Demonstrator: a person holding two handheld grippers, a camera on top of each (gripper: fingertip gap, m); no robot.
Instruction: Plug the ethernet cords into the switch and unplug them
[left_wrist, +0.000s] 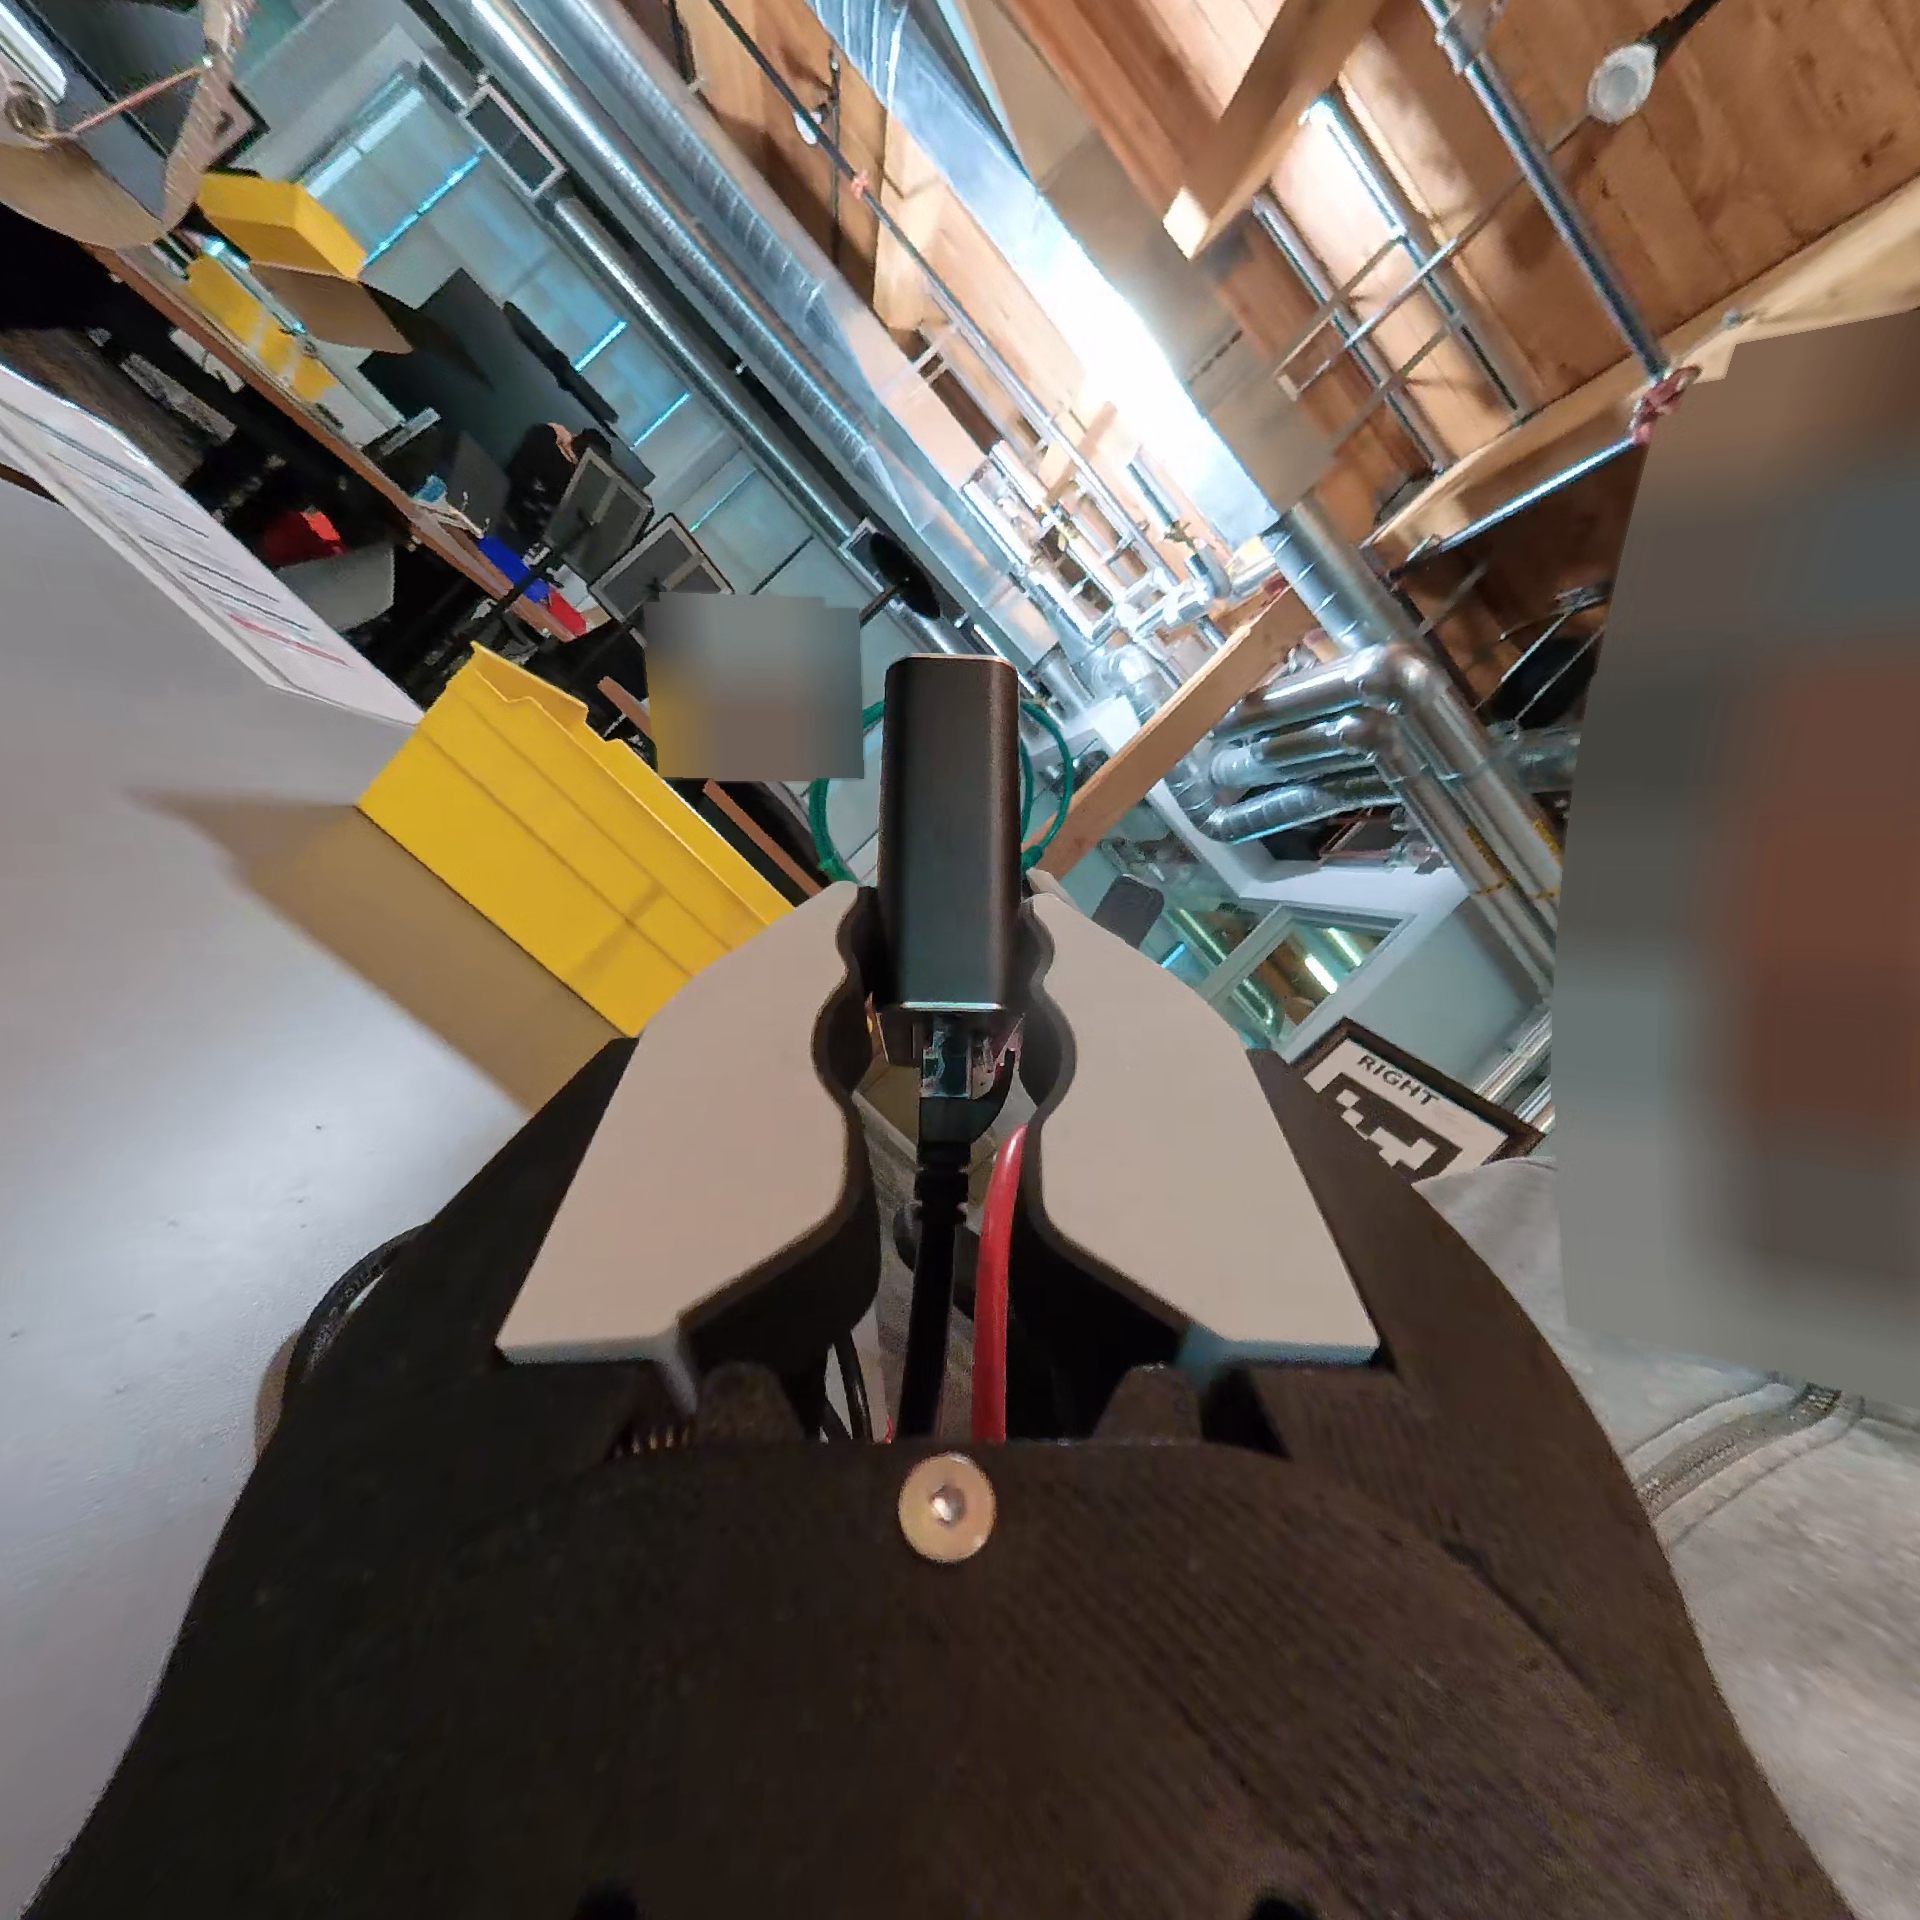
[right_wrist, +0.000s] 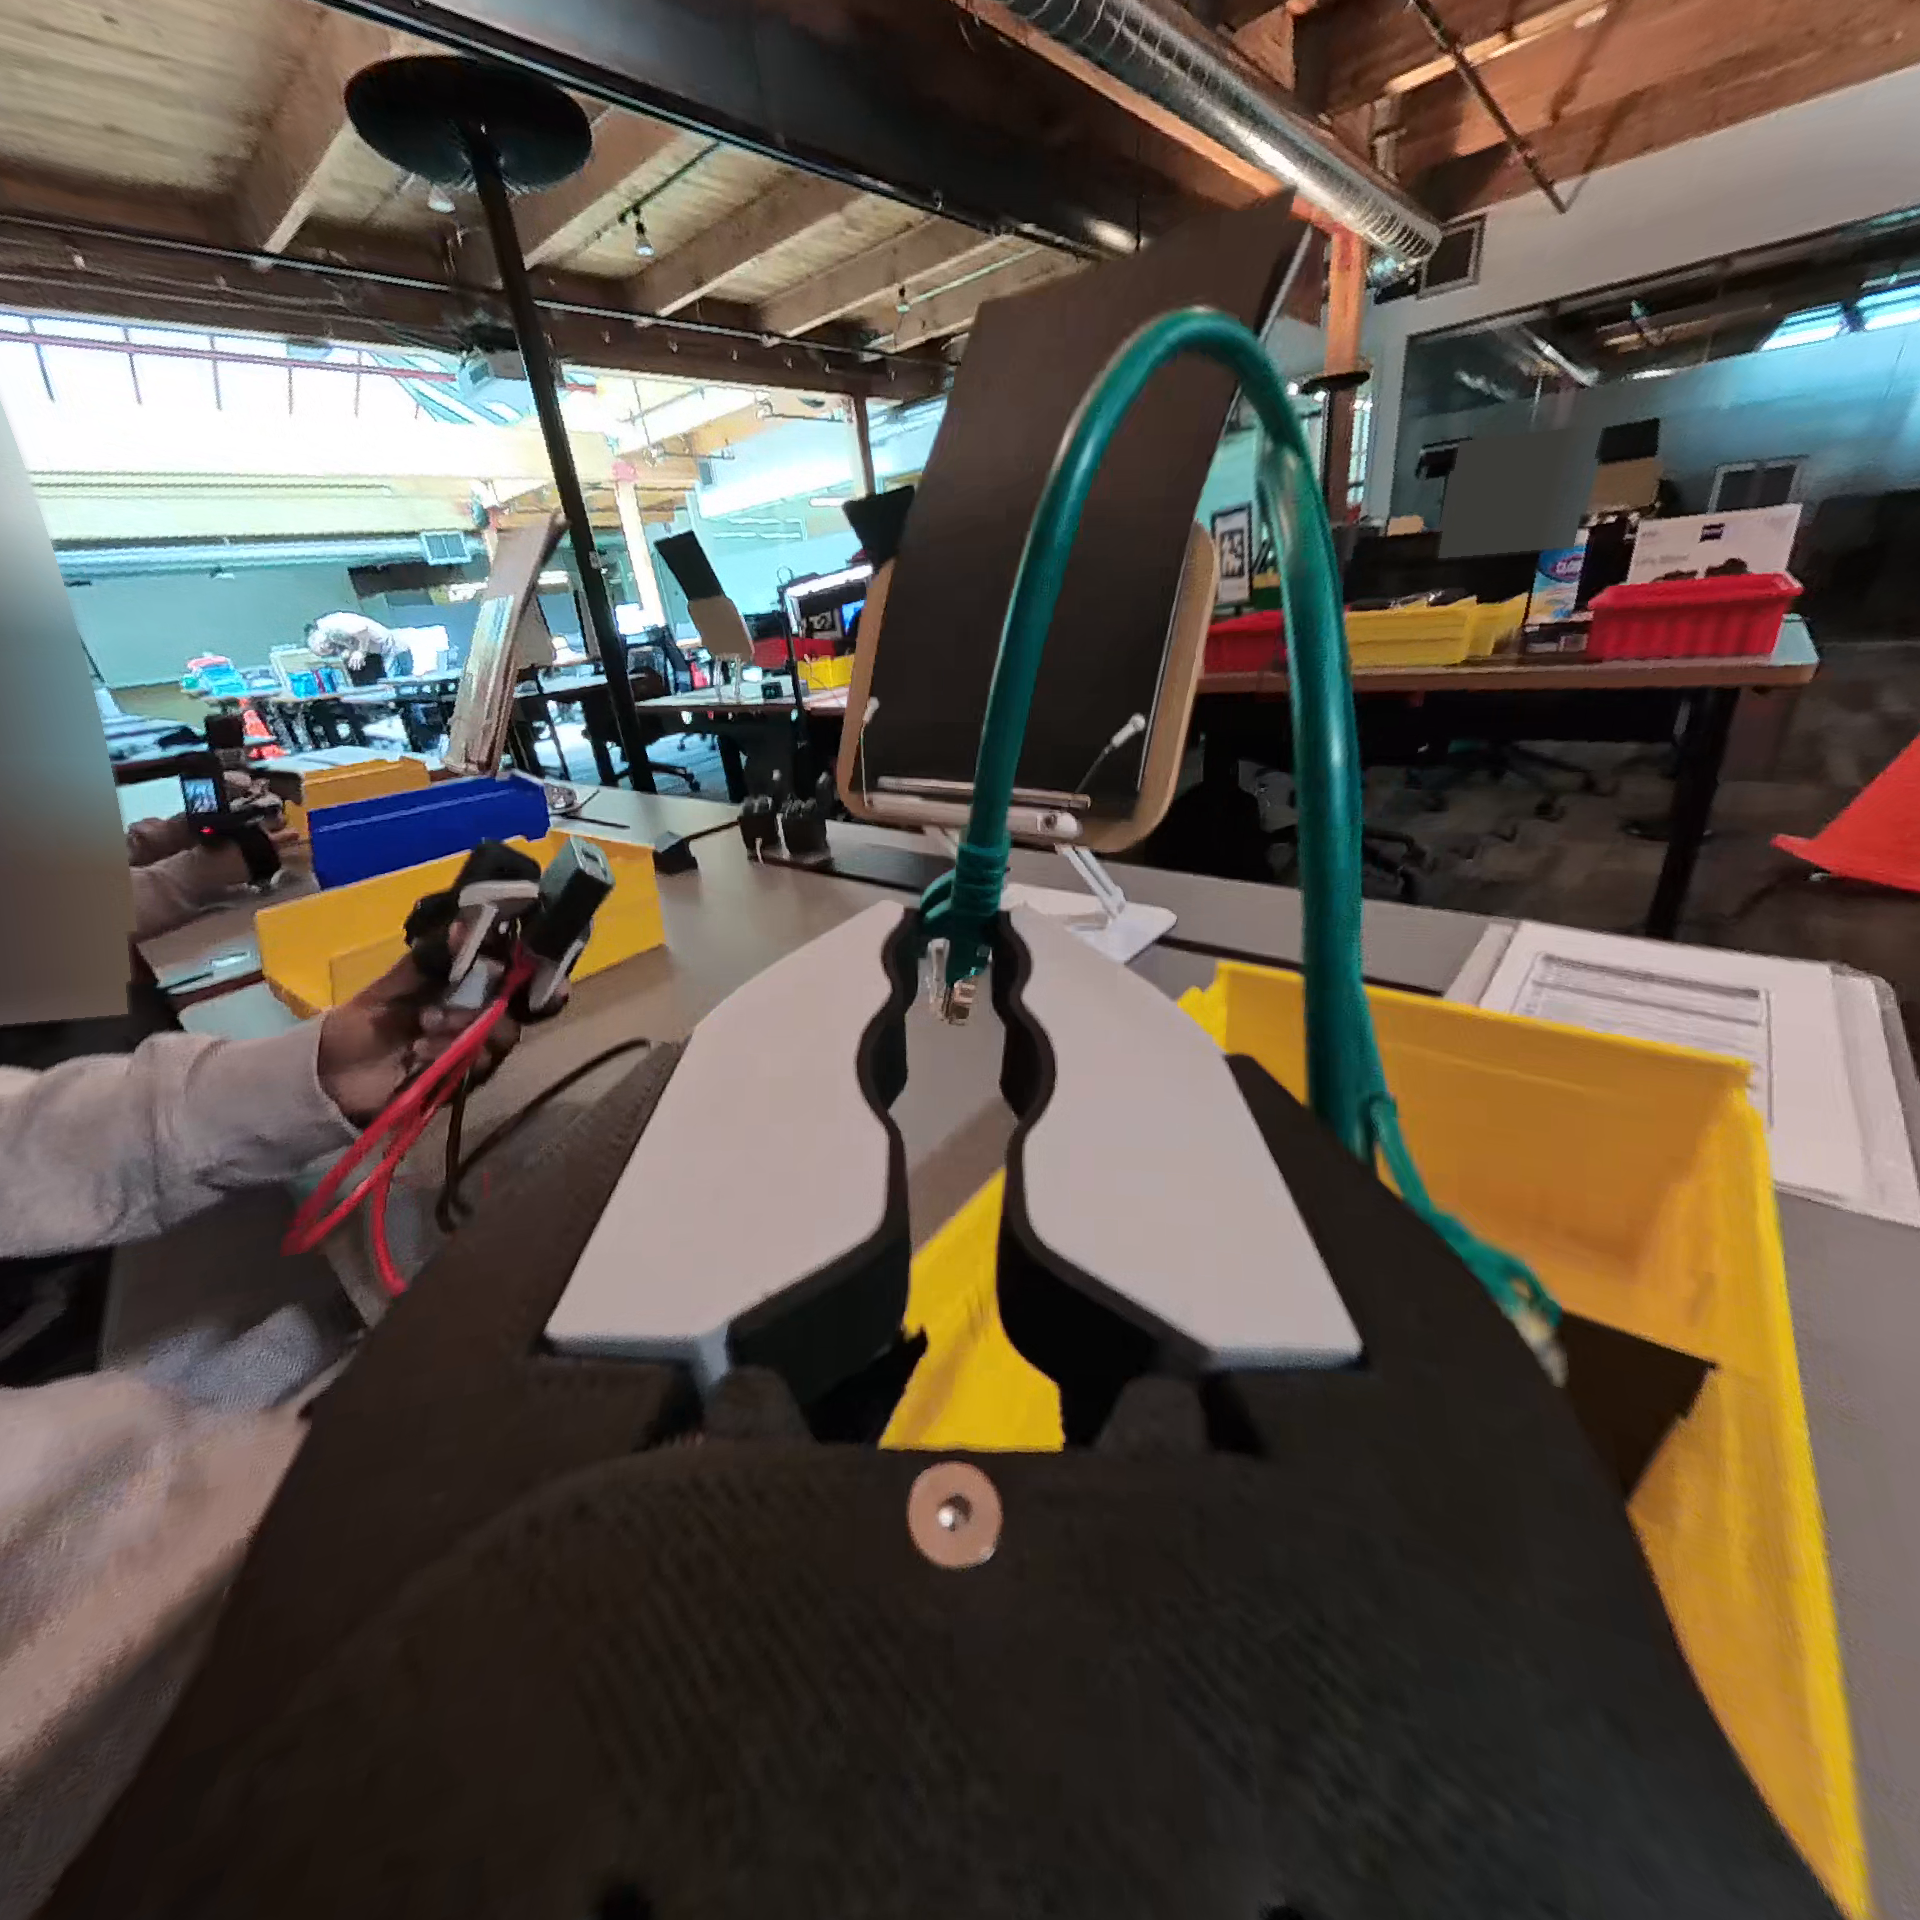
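Observation:
My left gripper (left_wrist: 940, 904) is shut on the switch (left_wrist: 945, 831), a small dark grey metal box that stands up between the fingers. A black cable (left_wrist: 930, 1278) and a red cord (left_wrist: 997, 1278) hang from its near end. My right gripper (right_wrist: 956, 920) is shut on a green ethernet cord (right_wrist: 1049, 561) just behind its clear plug (right_wrist: 951, 987), which points back toward the camera. The cord arches up and over to the right, and its other plug (right_wrist: 1538, 1325) dangles free. The left gripper (right_wrist: 488, 935) with the switch (right_wrist: 577, 883) is held up at the left of the right wrist view, apart from the green plug.
A yellow bin (right_wrist: 1507, 1143) sits under and to the right of my right gripper, with papers (right_wrist: 1662, 1039) beyond it. A dark board on a stand (right_wrist: 1039, 623) rises straight ahead. Another yellow bin (right_wrist: 312, 945) and a blue bin (right_wrist: 426, 821) stand at the left. A yellow bin (left_wrist: 561, 831) rests on the white table (left_wrist: 156, 1039).

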